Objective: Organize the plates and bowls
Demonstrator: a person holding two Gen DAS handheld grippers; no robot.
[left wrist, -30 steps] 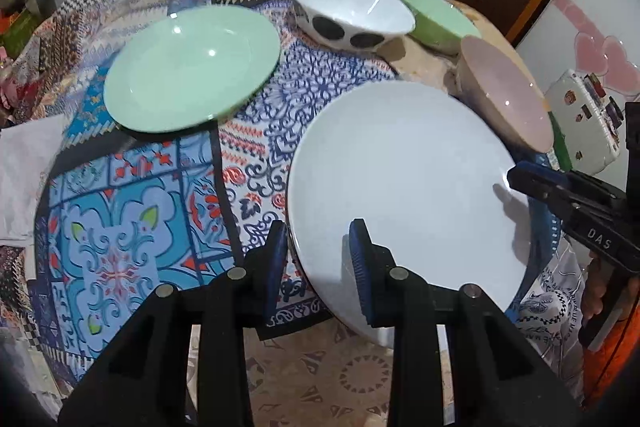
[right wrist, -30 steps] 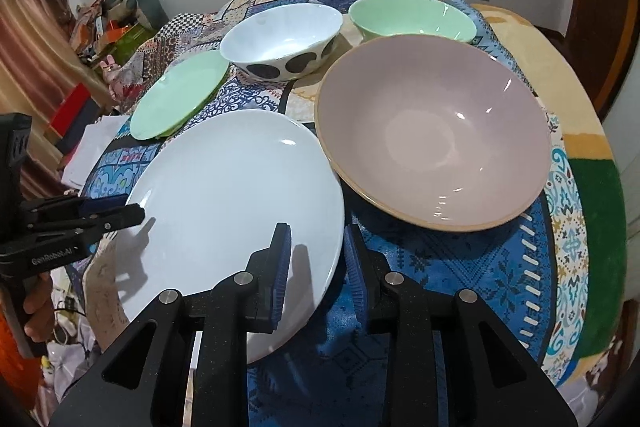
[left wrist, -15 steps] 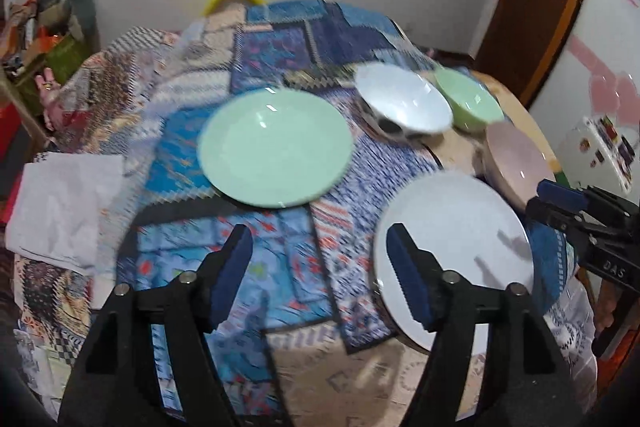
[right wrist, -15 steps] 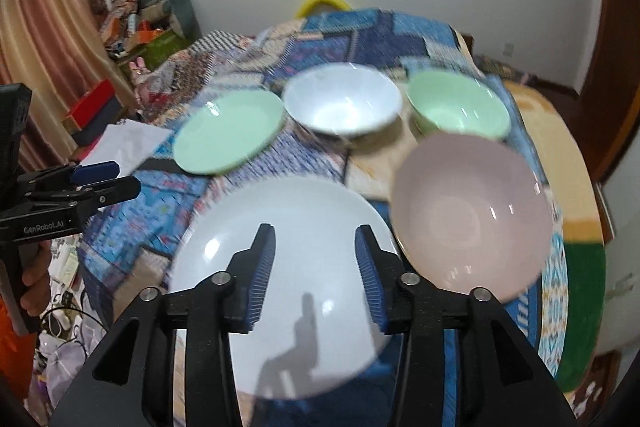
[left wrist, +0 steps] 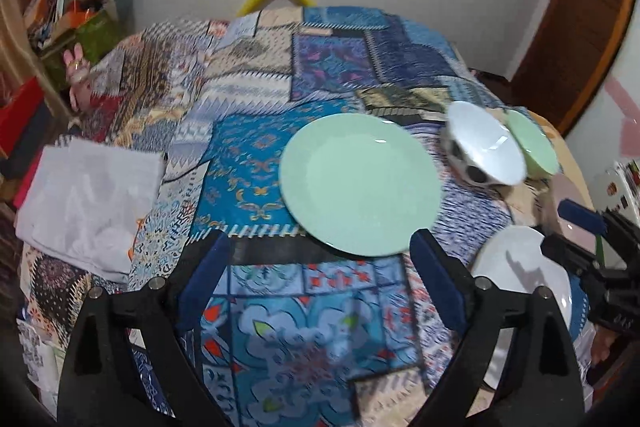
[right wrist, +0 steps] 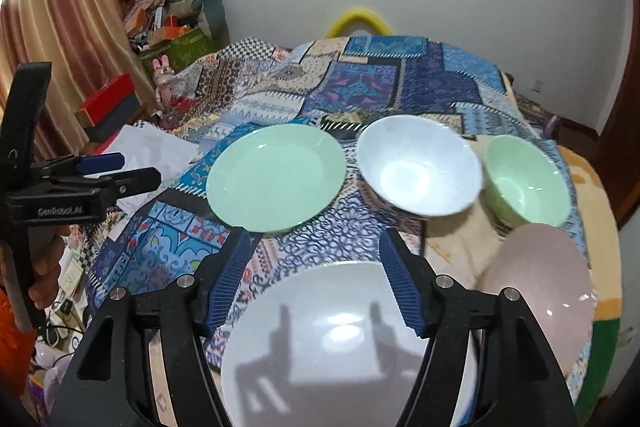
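Overhead, both claws hang above the patchwork-covered tabletop [right wrist: 420, 83], each angled steeply down toward the dishes. The left claw [left wrist: 320, 279] has its jaws spread wide and opening further, with nothing between the blue pads [left wrist: 436, 283] but the patterned cloth below; the near rim of the green plate [left wrist: 360, 183] lies just ahead of its tips. From the right wrist view this claw [right wrist: 116, 171] appears side-on at the left edge, and part of a hand [right wrist: 46, 279] grips its handle lower down. The right claw [right wrist: 316, 283] has its jaws parted and opening as well, clamped on nothing; it hovers over the far edge of the white plate [right wrist: 340, 351], on which the claw's shadow falls. From the left wrist view it [left wrist: 576, 239] reaches in from the right edge above that white plate [left wrist: 520, 267]. Beyond the plates stand three bowls: the white spotted bowl [right wrist: 418, 167] beside the green plate [right wrist: 276, 177], the green bowl [right wrist: 526, 179] to its right, and the pink bowl [right wrist: 540, 287] just beside the white plate.
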